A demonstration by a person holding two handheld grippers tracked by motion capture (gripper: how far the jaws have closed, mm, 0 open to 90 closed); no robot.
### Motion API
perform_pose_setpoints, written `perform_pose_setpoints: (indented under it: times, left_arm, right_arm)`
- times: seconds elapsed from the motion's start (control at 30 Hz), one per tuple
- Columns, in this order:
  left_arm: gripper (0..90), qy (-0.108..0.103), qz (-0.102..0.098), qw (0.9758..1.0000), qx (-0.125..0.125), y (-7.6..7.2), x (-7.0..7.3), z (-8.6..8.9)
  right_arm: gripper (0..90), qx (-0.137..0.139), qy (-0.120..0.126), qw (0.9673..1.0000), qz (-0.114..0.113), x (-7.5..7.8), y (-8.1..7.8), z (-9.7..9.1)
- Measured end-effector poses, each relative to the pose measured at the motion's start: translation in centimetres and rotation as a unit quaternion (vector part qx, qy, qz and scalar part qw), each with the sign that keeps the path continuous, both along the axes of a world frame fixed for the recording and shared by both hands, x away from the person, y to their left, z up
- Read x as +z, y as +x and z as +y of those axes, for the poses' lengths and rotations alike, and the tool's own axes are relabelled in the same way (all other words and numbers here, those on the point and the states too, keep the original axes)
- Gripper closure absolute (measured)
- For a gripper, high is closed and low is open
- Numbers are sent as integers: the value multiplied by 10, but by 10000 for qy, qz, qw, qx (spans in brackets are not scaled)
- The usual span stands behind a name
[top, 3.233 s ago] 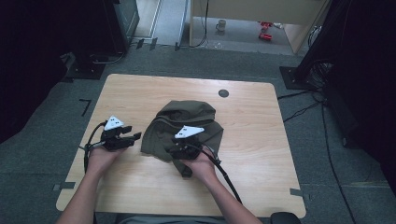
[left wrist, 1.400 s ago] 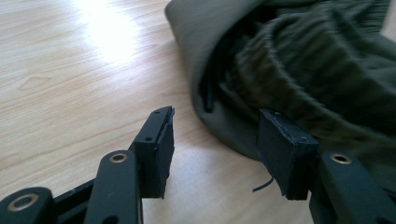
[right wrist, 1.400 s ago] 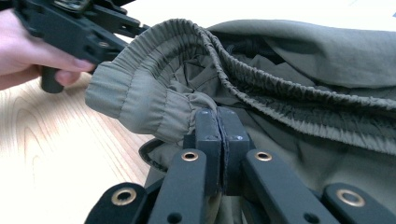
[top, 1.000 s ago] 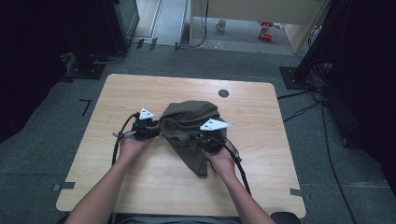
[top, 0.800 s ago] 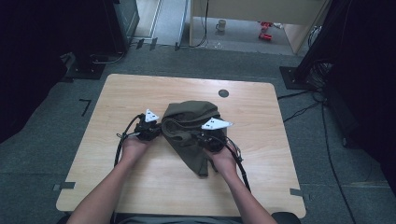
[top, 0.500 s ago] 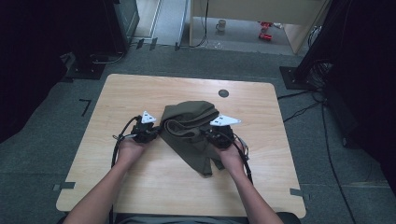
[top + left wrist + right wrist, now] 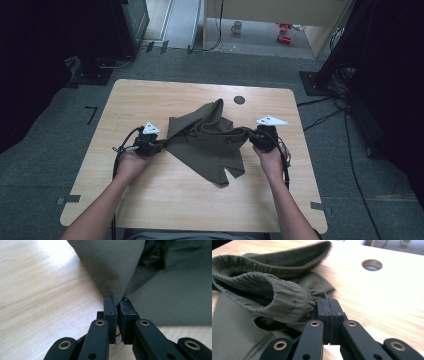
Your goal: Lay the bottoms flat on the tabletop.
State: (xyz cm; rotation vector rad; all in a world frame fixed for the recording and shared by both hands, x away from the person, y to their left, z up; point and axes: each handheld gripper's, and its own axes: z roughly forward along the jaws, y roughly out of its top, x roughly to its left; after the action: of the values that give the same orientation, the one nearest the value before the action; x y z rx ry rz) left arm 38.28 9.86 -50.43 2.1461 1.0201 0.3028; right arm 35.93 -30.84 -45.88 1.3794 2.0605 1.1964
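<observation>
Both hands have drawn apart since the earlier frames, and the olive-green garment, bunched in a heap before, now hangs stretched between them; the left claw's jaws have just been closing on its cloth.

From the high view, the left claw [image 7: 161,145] grips the garment [image 7: 210,145] at its left corner, while the right claw [image 7: 250,135] holds its right end. The cloth spreads across the middle of the wooden worktop [image 7: 150,200], one point reaching toward the round cable hole [image 7: 239,99], a notched flap lying toward the person.

Along the left gripper view, the left claw [image 7: 117,302] is pinched tight on a pointed fold of smooth cloth [image 7: 112,265], which rises from the pads; more of the garment lies on the worktop [image 7: 37,302] to the right.

Along the right gripper view, the right claw [image 7: 328,301] is clamped on the gathered elastic hem [image 7: 287,300], with the ribbed band [image 7: 287,262] curving away behind, and the cable hole [image 7: 372,265] beyond on the worktop [image 7: 374,302].
</observation>
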Motion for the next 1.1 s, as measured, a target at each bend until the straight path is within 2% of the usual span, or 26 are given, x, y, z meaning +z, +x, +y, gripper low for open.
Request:
perform_pose_setpoints:
  times: [0.1,0.2,0.23,0.27,0.3,0.33,0.37,0.43,0.5,0.6,0.7,0.73,0.8,0.83,0.87,0.93,1.1]
  left_arm:
    - [870,-231,237,9994,-81,-6,1,7]
    - [870,-242,245,9993,-149,-11,2,9]
    - [868,-198,215,9994,-188,-15,3,8]
    - [857,-148,174,9995,-204,-17,4,7]
    - [811,-148,174,9995,-204,-17,4,7]
    - [811,-95,145,9998,-124,-18,5,6]
    - [677,-170,175,9996,-107,-18,7,5]
    - [582,-248,197,9994,-111,-17,8,6]
    - [563,-435,169,9988,-127,-17,14,7]
    - [524,-528,25,9986,-56,-12,22,4]
    - [505,-329,-110,9994,54,-4,21,-6]
    - [539,-107,-162,9997,137,0,18,-11]
    - [711,62,-239,9995,194,2,15,-15]
    - [818,34,-221,9995,218,2,15,-14]
    - [869,34,-221,9995,218,2,15,-14]
    - [891,-246,-32,9993,284,4,15,-8]
    - [895,-333,62,9991,239,-1,15,5]
  right_arm:
    - [900,-136,0,9999,24,-2,1,-11]
    - [900,-202,55,9998,26,-1,1,-15]
    - [900,-216,159,9996,20,0,0,-16]
    - [900,-198,133,9997,7,0,0,-15]
    - [900,-198,133,9997,7,0,0,-15]
    - [900,-153,78,9999,-4,0,-1,-12]
    - [900,-103,27,9999,-5,-1,-1,-8]
    - [900,-84,36,10000,-9,-1,-2,-7]
    - [899,-56,40,10000,-24,0,-3,-5]
    - [899,-14,5,10000,-29,0,-3,-3]
    - [899,-15,38,10000,-6,-2,-1,-2]
    - [899,-31,70,10000,11,-3,0,-2]
    - [899,-39,59,10000,13,-3,1,-2]
    - [900,-57,60,10000,38,-4,1,-4]
    - [899,-66,66,9999,54,-4,2,-6]
    - [900,-138,80,9999,67,-3,2,-13]
    - [900,-302,90,9995,4,4,0,-29]
